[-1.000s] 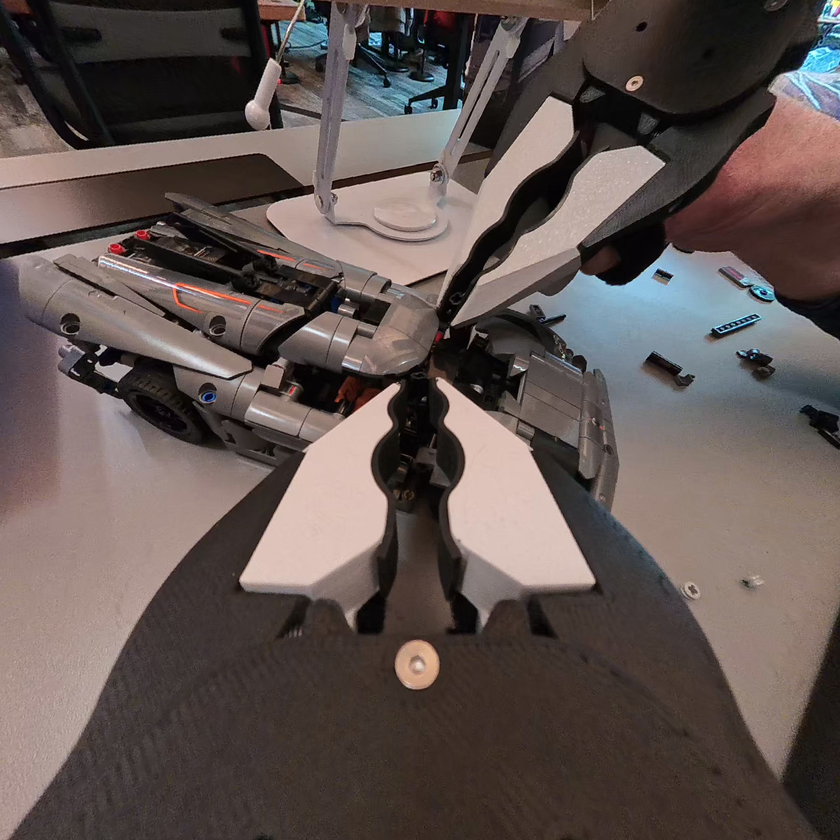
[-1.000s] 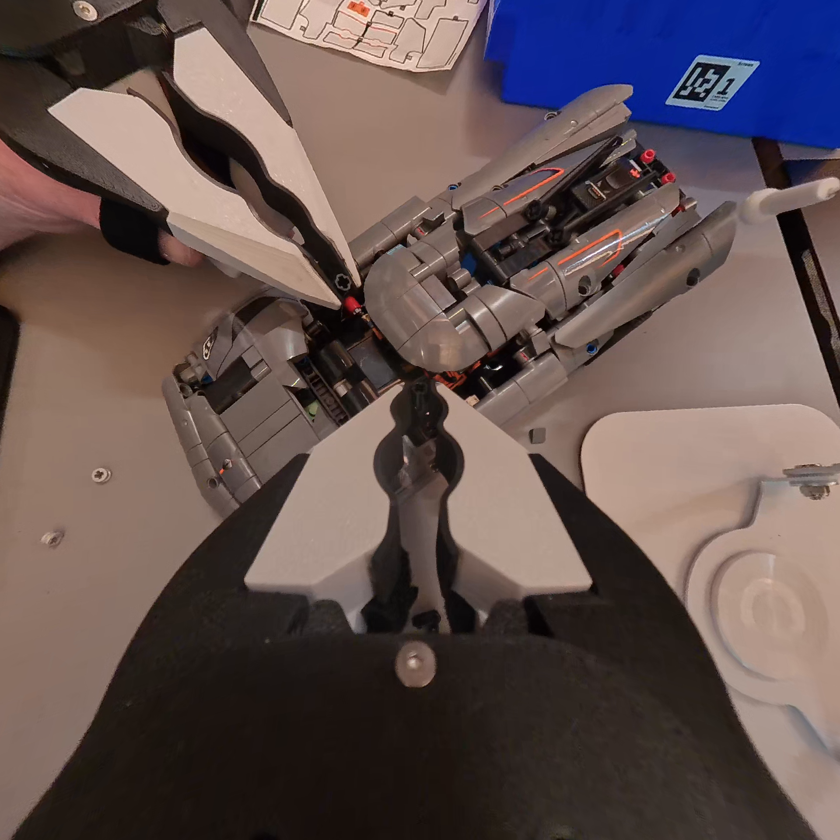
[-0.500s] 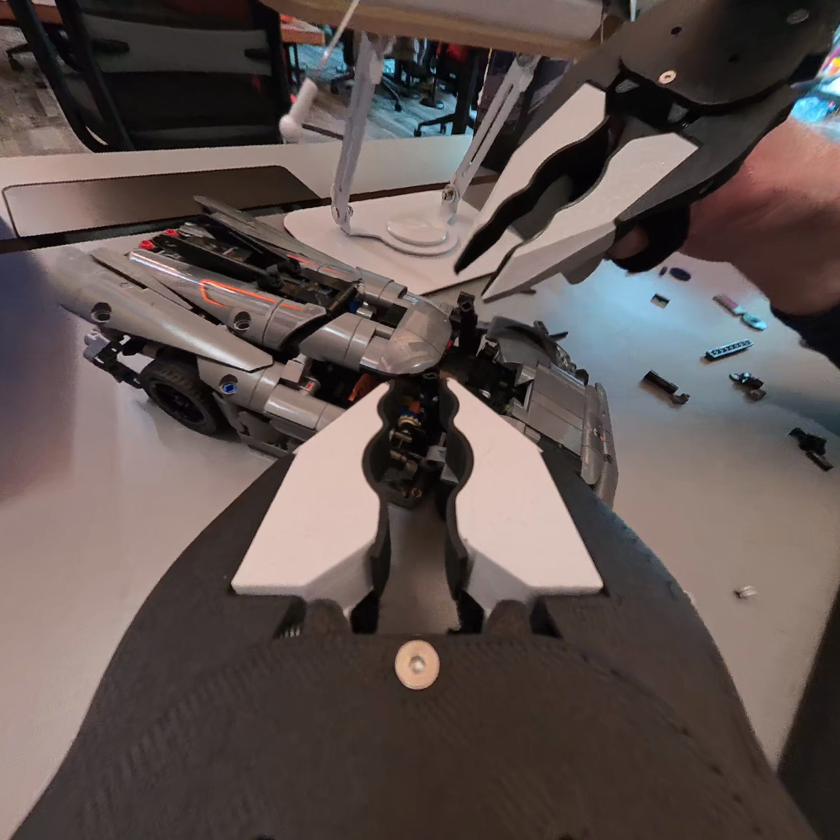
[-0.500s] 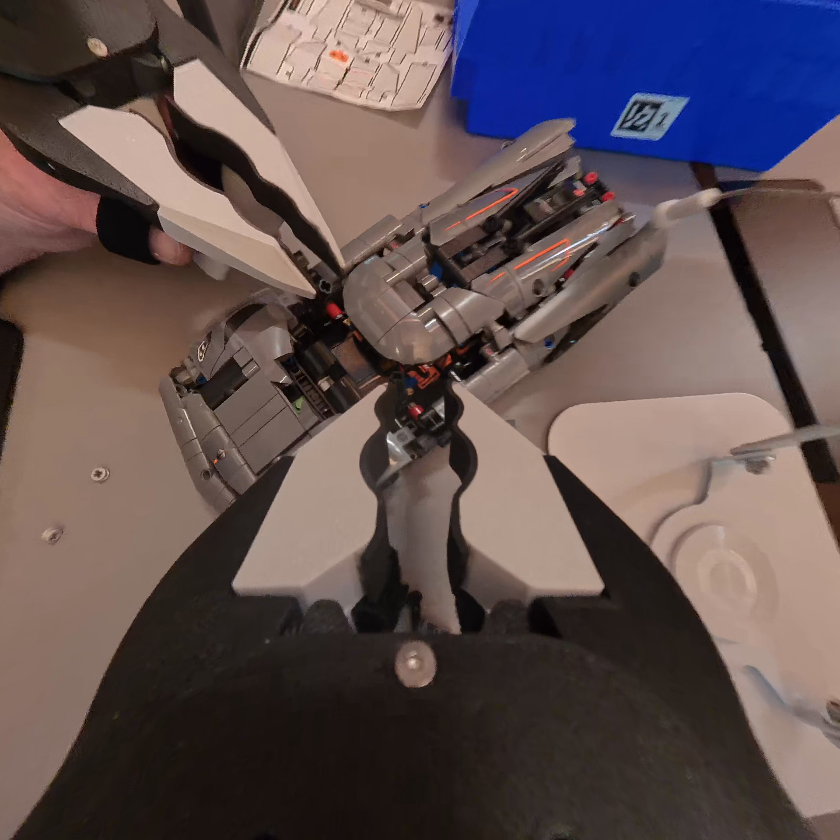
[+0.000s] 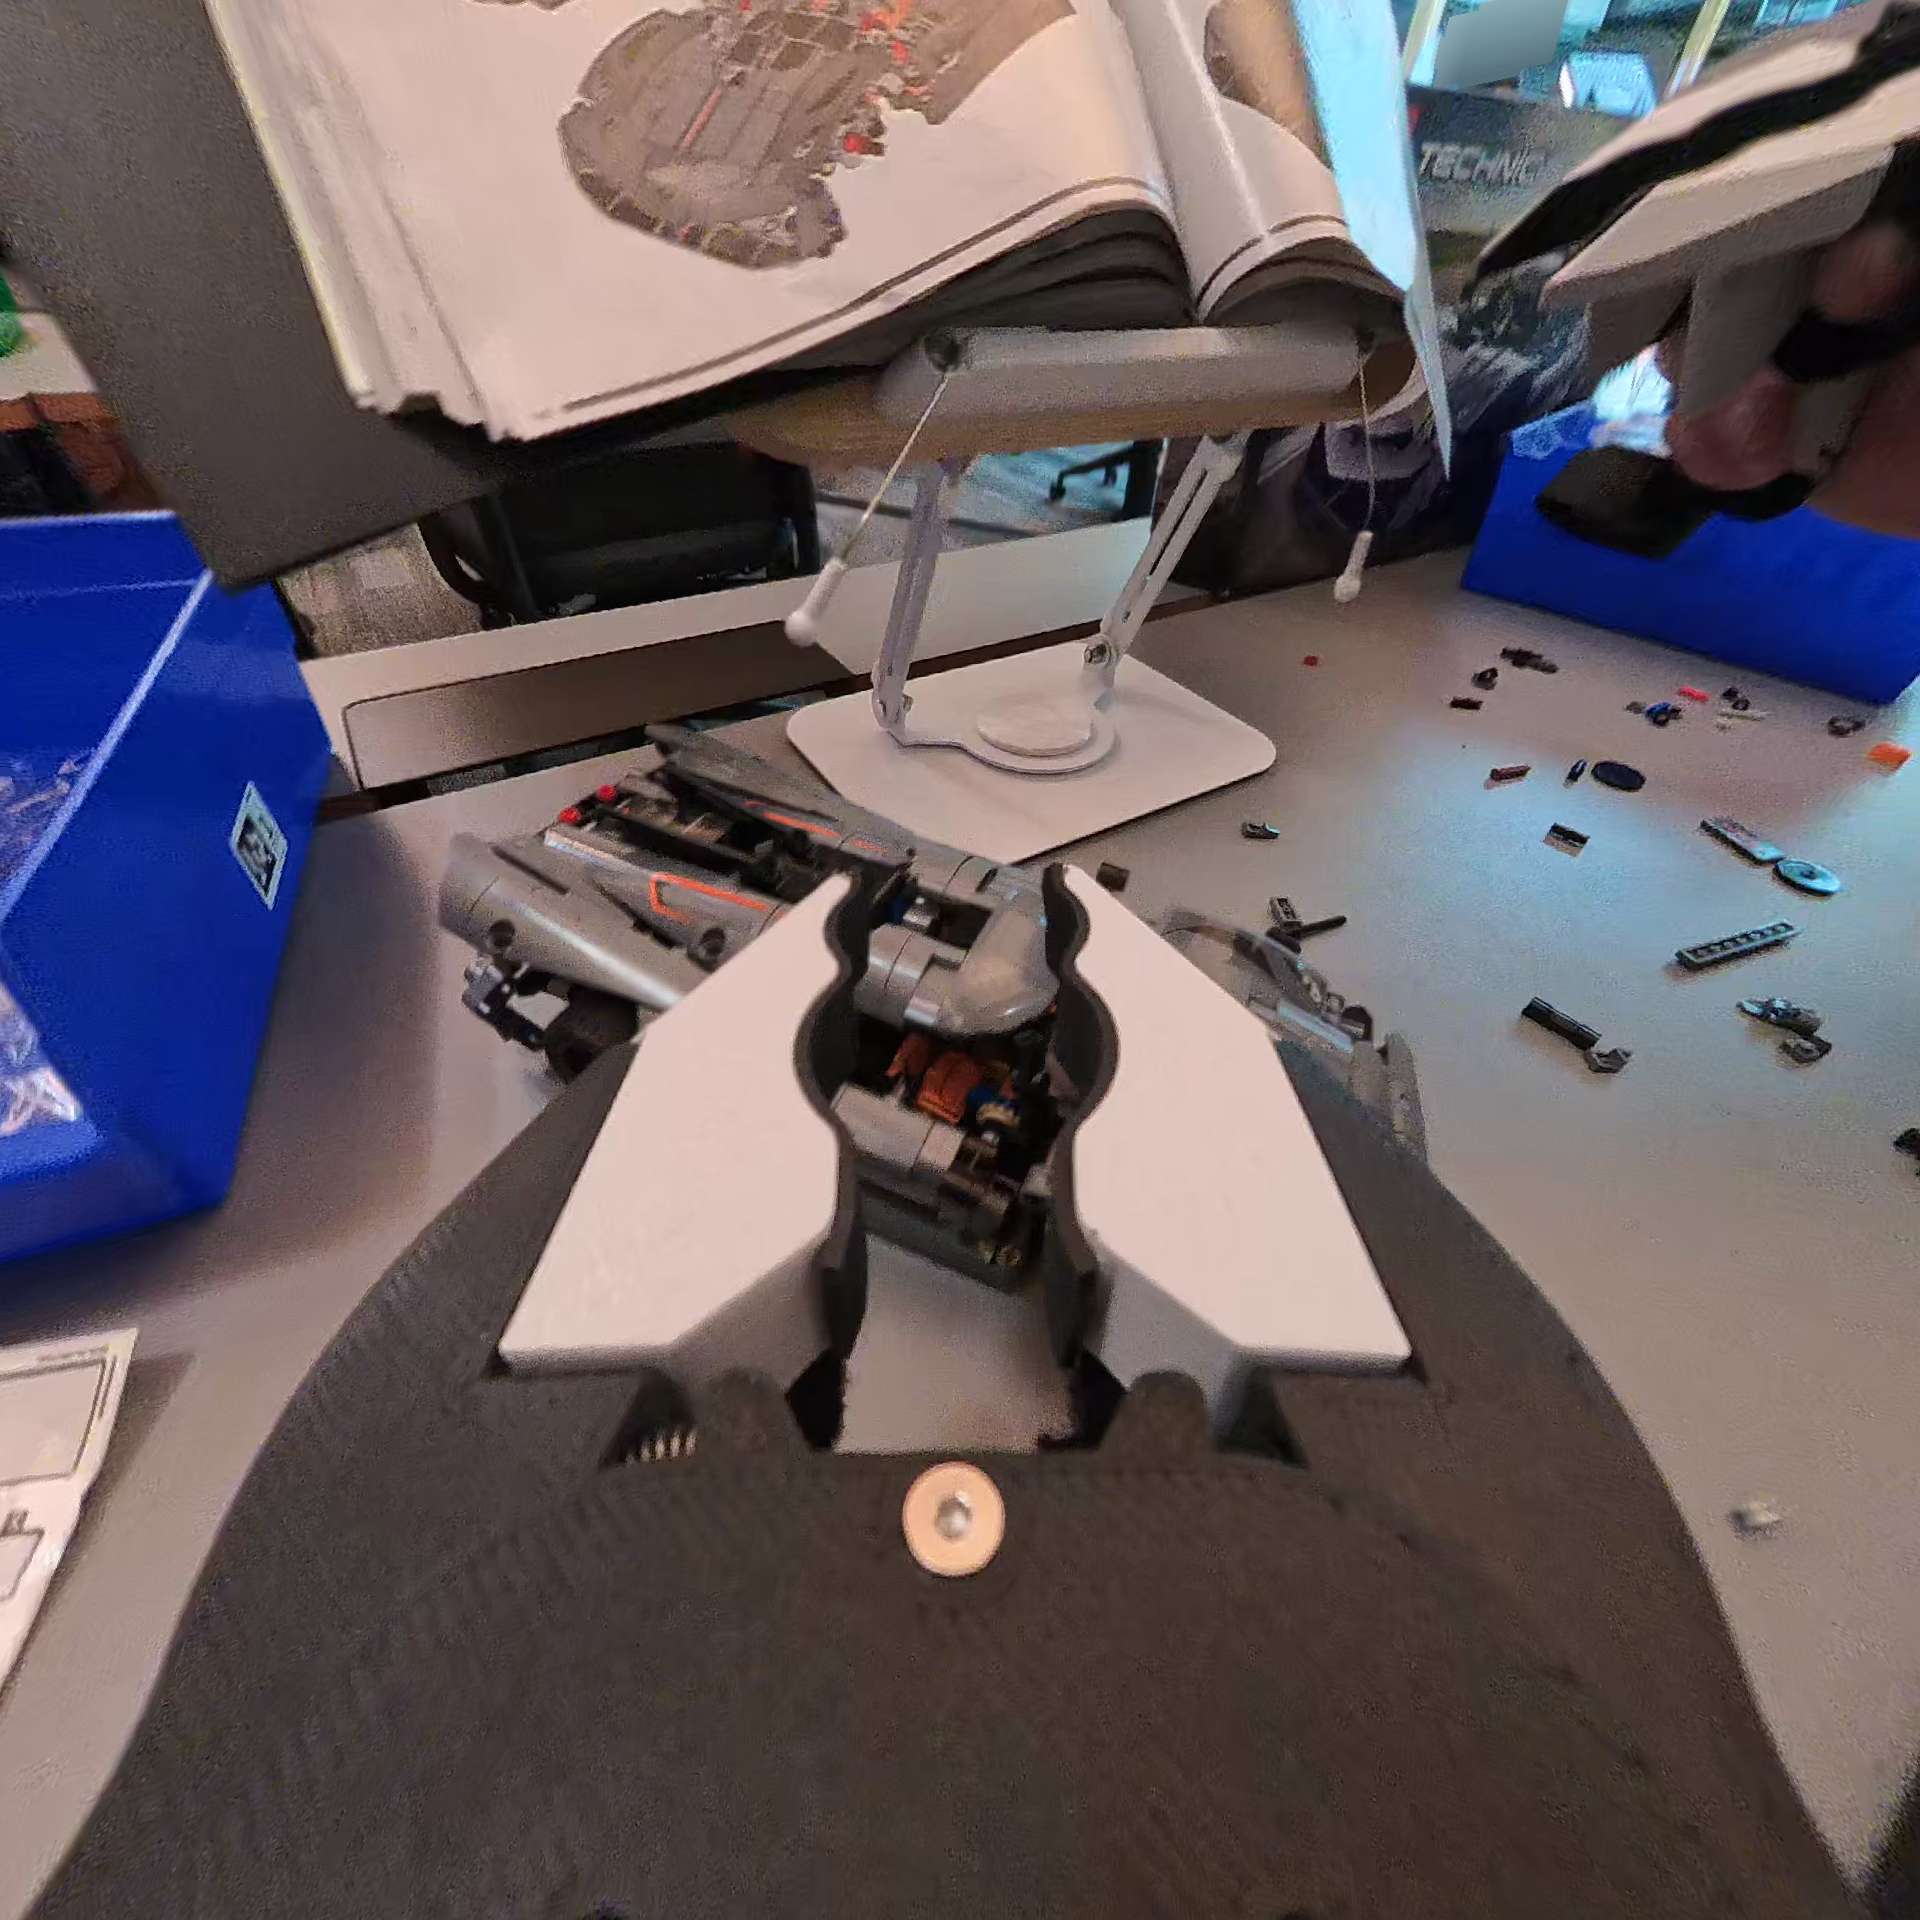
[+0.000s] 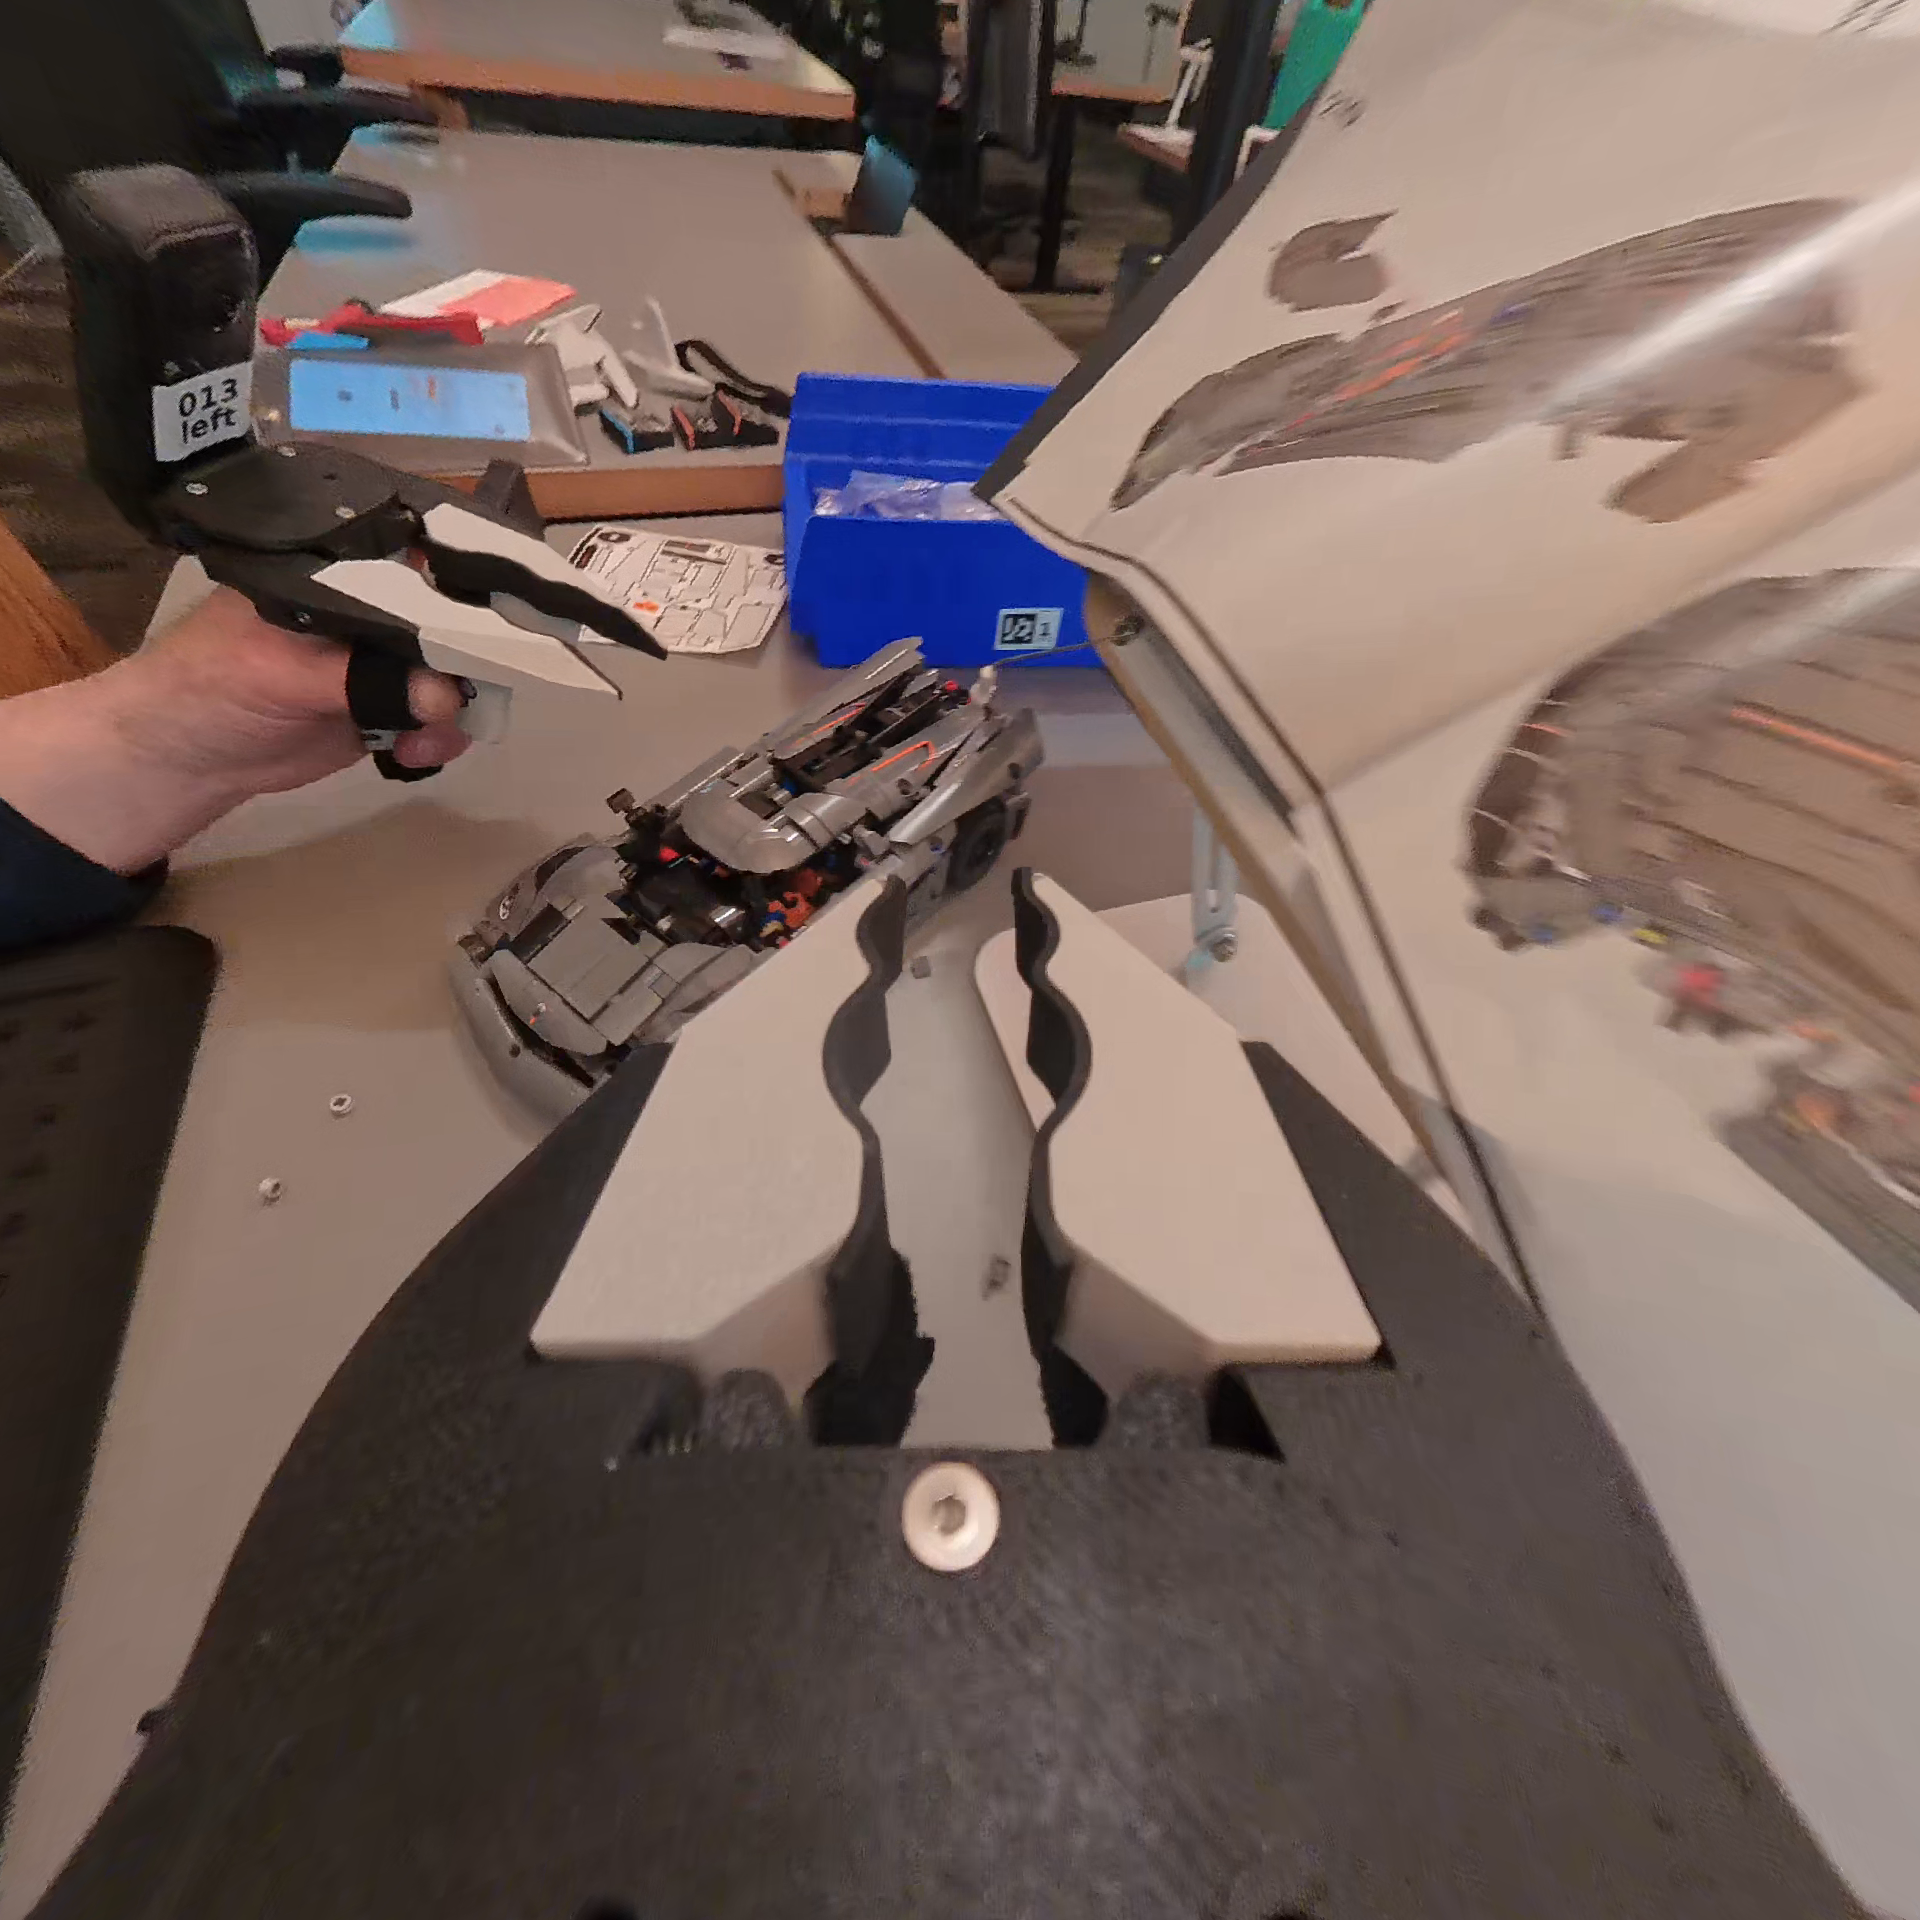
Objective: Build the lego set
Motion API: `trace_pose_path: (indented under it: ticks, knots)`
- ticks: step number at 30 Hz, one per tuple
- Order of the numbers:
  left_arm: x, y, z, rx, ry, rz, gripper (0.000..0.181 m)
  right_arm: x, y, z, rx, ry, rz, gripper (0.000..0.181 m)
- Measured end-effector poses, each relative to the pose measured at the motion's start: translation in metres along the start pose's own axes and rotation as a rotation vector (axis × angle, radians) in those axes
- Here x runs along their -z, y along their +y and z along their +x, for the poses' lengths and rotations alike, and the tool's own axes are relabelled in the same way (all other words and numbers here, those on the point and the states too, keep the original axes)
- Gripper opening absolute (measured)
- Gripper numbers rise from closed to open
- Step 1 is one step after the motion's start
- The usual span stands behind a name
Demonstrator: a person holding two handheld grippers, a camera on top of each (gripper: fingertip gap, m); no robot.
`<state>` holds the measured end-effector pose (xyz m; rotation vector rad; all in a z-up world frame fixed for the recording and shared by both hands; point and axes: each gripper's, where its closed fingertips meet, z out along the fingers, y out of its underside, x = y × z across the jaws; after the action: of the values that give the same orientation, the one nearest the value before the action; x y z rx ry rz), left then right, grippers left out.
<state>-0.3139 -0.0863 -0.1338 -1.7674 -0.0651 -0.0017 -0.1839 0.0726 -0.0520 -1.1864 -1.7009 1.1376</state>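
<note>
The grey lego car [image 5: 665, 904] with orange stripes stands on the grey table [image 5: 1558, 1195]; it also shows in the right wrist view [image 6: 748, 862]. My left gripper [image 5: 951, 883] is open and empty, held above the table in front of the car's middle. It shows at the left of the right wrist view [image 6: 636, 670], in a hand, clear of the car. My right gripper [image 6: 958, 883] is open and empty, held above the table beside the car. In the left wrist view it [image 5: 1512, 272] is high at the upper right.
An open instruction book [image 5: 779, 208] on a white stand [image 5: 1039, 758] overhangs the car. Blue bins stand at the left [image 5: 135, 883] and far right [image 5: 1714, 613]. Several small loose pieces [image 5: 1735, 945] lie right of the car. A sticker sheet [image 6: 686, 592] lies beyond it.
Both grippers have drawn back and up from the car's middle, where their tips nearly met. Both jaws have opened wider. The car stays on the table.
</note>
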Motion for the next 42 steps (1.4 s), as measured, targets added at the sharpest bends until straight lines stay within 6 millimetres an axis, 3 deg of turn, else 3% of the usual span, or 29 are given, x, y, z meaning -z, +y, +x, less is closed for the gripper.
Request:
trace_pose_path:
  ticks: [4,8,12,19,22,28,31,35,39,42]
  knots:
    - [-0.022,-0.031,0.023,-0.151,0.002,-0.065,0.038,0.038,-0.015,0.023,-0.038,0.061,0.101,0.019]
    - [-0.054,-0.087,0.057,-0.320,0.028,-0.045,0.042,0.062,-0.013,0.049,-0.062,0.148,0.152,0.018]
    - [-0.101,-0.127,0.089,-0.462,0.052,-0.036,0.046,0.069,0.000,0.072,-0.107,0.216,0.177,0.021]
    - [-0.165,-0.162,0.120,-0.577,0.072,-0.033,0.055,0.065,0.012,0.084,-0.120,0.232,0.174,0.023]
    - [-0.192,-0.157,0.131,-0.670,0.071,-0.070,0.061,0.073,0.017,0.094,-0.126,0.270,0.183,0.024]
    - [-0.235,-0.128,0.122,-0.745,-0.028,-0.184,0.071,0.102,0.030,0.130,-0.204,0.393,0.247,0.035]
    - [-0.244,-0.124,0.127,-0.776,-0.032,-0.169,0.075,0.109,0.037,0.146,-0.226,0.465,0.251,0.057]
    - [-0.250,-0.115,0.132,-0.802,-0.039,-0.182,0.074,0.112,0.050,0.158,-0.242,0.546,0.200,0.072]
    - [-0.249,-0.113,0.133,-0.792,-0.043,-0.177,0.071,0.115,0.071,0.172,-0.357,0.619,0.161,0.076]
    - [-0.249,-0.112,0.133,-0.781,-0.040,-0.177,0.071,0.104,0.078,0.169,-0.425,0.556,0.160,0.071]
